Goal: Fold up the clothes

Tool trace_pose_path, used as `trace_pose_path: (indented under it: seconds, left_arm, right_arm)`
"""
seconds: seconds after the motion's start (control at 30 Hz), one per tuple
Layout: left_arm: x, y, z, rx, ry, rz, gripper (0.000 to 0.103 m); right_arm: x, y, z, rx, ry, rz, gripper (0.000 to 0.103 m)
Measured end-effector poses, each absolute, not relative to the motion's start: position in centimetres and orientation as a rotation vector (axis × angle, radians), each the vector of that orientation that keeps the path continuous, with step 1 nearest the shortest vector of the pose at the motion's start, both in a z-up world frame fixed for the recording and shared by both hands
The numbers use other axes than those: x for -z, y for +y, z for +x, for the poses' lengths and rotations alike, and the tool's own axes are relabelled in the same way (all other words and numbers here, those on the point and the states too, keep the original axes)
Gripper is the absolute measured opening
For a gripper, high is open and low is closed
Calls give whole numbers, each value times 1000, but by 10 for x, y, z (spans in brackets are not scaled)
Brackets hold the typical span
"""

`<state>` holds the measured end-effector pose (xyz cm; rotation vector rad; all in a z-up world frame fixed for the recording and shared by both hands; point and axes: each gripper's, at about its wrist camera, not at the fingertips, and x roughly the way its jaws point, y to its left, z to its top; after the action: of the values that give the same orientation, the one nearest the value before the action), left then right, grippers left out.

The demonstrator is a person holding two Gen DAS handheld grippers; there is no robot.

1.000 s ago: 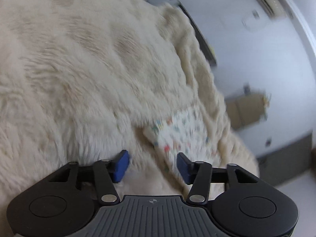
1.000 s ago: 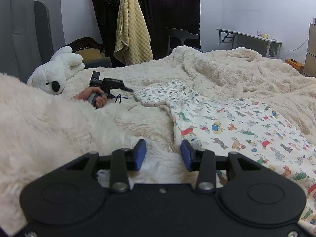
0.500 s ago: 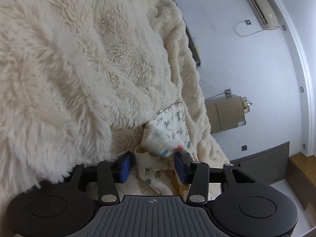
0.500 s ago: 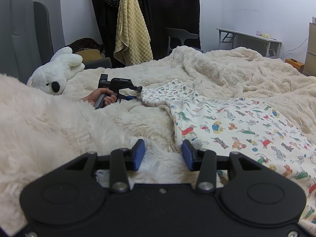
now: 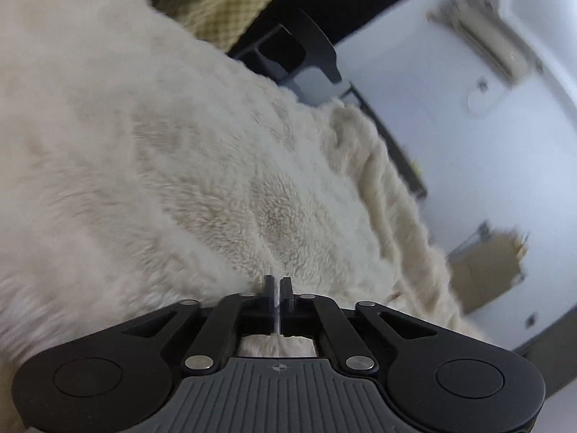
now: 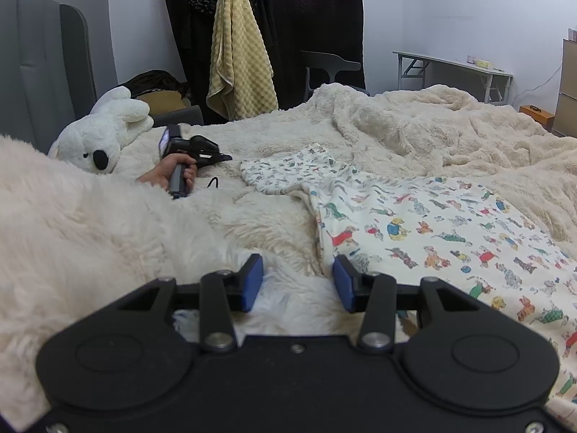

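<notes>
A white garment printed with small coloured dogs (image 6: 432, 227) lies spread on the cream fleece blanket (image 6: 414, 126), its sleeve (image 6: 288, 169) reaching out to the left. My right gripper (image 6: 297, 281) is open and empty, low over the blanket just left of the garment's near edge. My left gripper (image 5: 277, 288) is shut with nothing between its pads, over bare blanket (image 5: 180, 180). In the right wrist view it (image 6: 223, 157) sits in a hand (image 6: 169, 175), a short way left of the sleeve end and apart from it.
A white plush bear (image 6: 101, 133) lies at the far left of the bed. A yellow waffle towel (image 6: 238, 54) hangs behind on dark clothes. A grey chair (image 6: 328, 68), a folding table (image 6: 454, 68) and a cardboard box (image 5: 483, 274) stand beyond the bed.
My left gripper had the sleeve end between its open pads half a second ago; it has shut and pulled back left, with no cloth in it. The right gripper has not moved.
</notes>
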<state>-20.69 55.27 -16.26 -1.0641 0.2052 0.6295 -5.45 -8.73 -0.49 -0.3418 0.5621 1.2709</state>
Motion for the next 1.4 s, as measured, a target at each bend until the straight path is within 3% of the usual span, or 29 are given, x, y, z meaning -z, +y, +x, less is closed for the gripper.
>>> trace_pose_path:
  seconds: [0.03, 0.17, 0.3, 0.43, 0.5, 0.6, 0.93, 1.03, 1.1, 1.2, 1.33, 1.4]
  left_arm:
    - [159, 548, -206, -598, 207, -1061, 8]
    - [114, 516, -167, -393, 227, -938, 52]
    - [70, 470, -128, -258, 276, -780, 70]
    - [28, 392, -73, -72, 320, -606, 74]
    - [12, 353, -67, 15, 325, -518, 76]
    - [-8, 287, -71, 163, 309, -387, 80]
    - [14, 176, -61, 162, 355, -312, 83]
    - [31, 161, -55, 135, 367, -253, 83]
    - [40, 158, -52, 137, 399, -238, 84]
    - [42, 161, -53, 142, 399, -256, 86]
    - [43, 161, -52, 135, 393, -249, 86]
    - [40, 157, -54, 126, 387, -230, 86]
  right_arm:
    - [4, -88, -54, -1273, 564, -338, 44]
    - [-8, -106, -42, -1273, 553, -269, 54]
    - [-35, -164, -6, -1166, 496, -51, 69]
    - [-32, -234, 34, -922, 527, 235, 76]
    - [-16, -291, 55, -739, 572, 467, 76]
    - [7, -331, 56, -642, 609, 578, 77]
    - [106, -379, 53, -593, 867, 932, 75]
    - [107, -377, 53, -596, 807, 951, 68]
    - [108, -372, 52, -602, 820, 906, 40]
    - [111, -372, 55, -599, 829, 884, 34]
    - [122, -378, 57, -598, 841, 924, 37]
    - [123, -376, 57, -606, 836, 919, 28]
